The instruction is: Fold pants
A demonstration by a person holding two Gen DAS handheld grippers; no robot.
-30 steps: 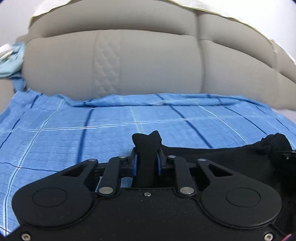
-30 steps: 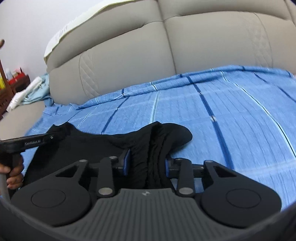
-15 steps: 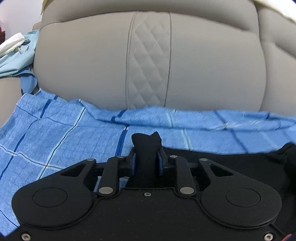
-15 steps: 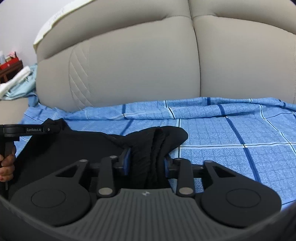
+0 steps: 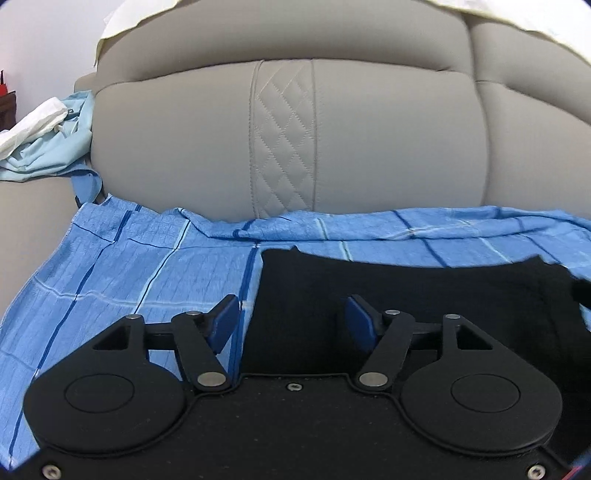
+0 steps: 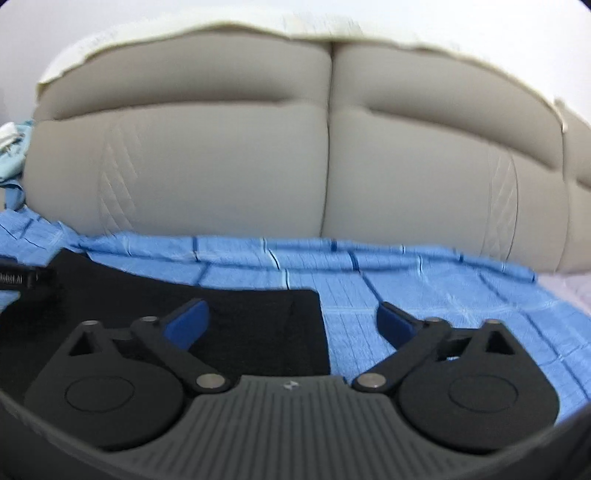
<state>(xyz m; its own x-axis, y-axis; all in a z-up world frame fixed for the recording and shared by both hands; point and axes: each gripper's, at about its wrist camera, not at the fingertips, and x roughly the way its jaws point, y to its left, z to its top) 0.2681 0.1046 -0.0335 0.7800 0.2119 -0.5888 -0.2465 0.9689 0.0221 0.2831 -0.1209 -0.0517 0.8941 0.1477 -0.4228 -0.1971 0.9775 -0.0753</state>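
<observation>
The black pants [image 5: 406, 291] lie flat on the blue checked sheet [image 5: 147, 266], their far edge close to the sofa back. My left gripper [image 5: 291, 314] is open and empty over the pants' left edge. In the right wrist view the pants [image 6: 240, 325] end in a straight right edge. My right gripper [image 6: 291, 317] is open and empty above that edge, one blue pad [image 6: 188, 323] over the pants and the other over the sheet [image 6: 443, 291]. The other gripper's tip [image 6: 26, 278] shows at the far left.
A beige sofa backrest [image 5: 288, 122] rises just behind the sheet. Light blue and white cloths [image 5: 44, 136] are piled on the armrest at the left. A cream cover [image 6: 184, 33] lies along the sofa top.
Both grippers held bunched black fabric and carried it toward the sofa back. Now both have opened and let go, and the pants lie flat on the sheet.
</observation>
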